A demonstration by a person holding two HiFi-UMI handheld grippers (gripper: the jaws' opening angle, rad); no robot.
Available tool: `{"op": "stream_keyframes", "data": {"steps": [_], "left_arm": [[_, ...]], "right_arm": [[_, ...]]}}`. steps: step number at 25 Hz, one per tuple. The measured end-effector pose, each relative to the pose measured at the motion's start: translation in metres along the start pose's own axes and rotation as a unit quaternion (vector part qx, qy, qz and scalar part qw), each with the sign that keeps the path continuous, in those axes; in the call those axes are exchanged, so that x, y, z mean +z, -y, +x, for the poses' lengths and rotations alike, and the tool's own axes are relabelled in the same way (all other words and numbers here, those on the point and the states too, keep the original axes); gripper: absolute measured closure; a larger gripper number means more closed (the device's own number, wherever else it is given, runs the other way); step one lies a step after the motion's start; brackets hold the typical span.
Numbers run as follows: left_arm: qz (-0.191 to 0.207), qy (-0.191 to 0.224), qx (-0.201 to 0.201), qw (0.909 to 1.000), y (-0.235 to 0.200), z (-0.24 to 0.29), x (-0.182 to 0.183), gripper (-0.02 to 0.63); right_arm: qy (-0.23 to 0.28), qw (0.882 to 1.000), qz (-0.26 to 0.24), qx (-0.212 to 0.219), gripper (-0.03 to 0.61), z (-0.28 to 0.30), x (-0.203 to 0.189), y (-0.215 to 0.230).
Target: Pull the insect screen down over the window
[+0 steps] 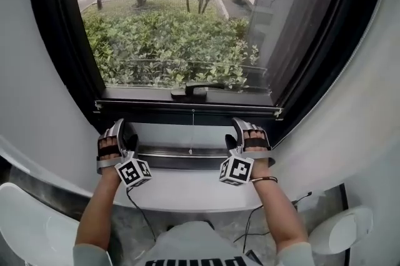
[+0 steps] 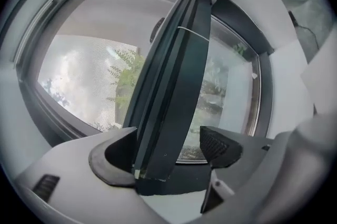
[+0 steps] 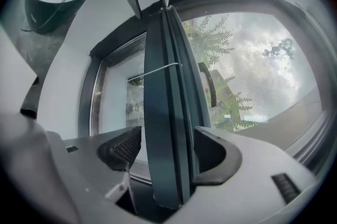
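Note:
The insect screen's dark pull bar (image 1: 187,160) lies low across the window, near the white sill (image 1: 187,187). A thin white cord (image 1: 192,130) hangs at its middle. My left gripper (image 1: 122,141) straddles the bar's left end (image 2: 163,112). That end rests against one finger, the ribbed pad (image 2: 218,144) stands off it, and the jaws are open. My right gripper (image 1: 245,137) is on the bar's right end (image 3: 168,128), with both fingers against it. Fine mesh (image 3: 263,75) shows in front of the sky. Each gripper view shows the other gripper at the bar's far end.
A black window handle (image 1: 195,91) sits on the lower frame (image 1: 187,107) above the bar. Dark frame sides curve up left and right. Shrubs and a parked car lie outside. White chairs (image 1: 340,230) and cables stand by the person's legs.

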State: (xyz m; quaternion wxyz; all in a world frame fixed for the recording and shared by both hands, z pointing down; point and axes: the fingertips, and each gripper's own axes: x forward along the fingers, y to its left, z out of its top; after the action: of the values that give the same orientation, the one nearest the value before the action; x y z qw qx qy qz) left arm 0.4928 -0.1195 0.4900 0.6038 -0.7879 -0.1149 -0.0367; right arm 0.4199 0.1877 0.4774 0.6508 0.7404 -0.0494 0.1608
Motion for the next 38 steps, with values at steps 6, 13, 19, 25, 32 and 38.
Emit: {"op": "stream_keyframes", "data": {"steps": [6,13,19,25,32,38], "left_arm": [[-0.205,0.056,-0.109,0.9711,0.039,-0.050,0.020,0.244],[-0.366,0.093,-0.185,0.9070,0.095,-0.101,0.028,0.570],[-0.531,0.122,-0.245,0.8020,0.101,-0.125,0.026,0.601],[-0.596,0.129,-0.310,0.7294,0.130,-0.168,0.028,0.601],[-0.617,0.107,-0.269,0.7321,0.131,-0.195,0.021,0.601],[-0.625,0.053,-0.193,0.7545,0.120,-0.217,0.030,0.601]], "right_arm": [[0.036,0.982,0.180,0.042,0.266,-0.047,0.024,-0.025],[0.076,0.925,0.356,0.108,0.458,-0.087,0.064,-0.074],[0.098,0.854,0.493,0.132,0.571,-0.111,0.092,-0.097],[0.114,0.777,0.594,0.173,0.572,-0.136,0.126,-0.131],[0.159,0.755,0.598,0.214,0.572,-0.149,0.150,-0.140],[0.244,0.760,0.547,0.252,0.572,-0.177,0.158,-0.132]]}}
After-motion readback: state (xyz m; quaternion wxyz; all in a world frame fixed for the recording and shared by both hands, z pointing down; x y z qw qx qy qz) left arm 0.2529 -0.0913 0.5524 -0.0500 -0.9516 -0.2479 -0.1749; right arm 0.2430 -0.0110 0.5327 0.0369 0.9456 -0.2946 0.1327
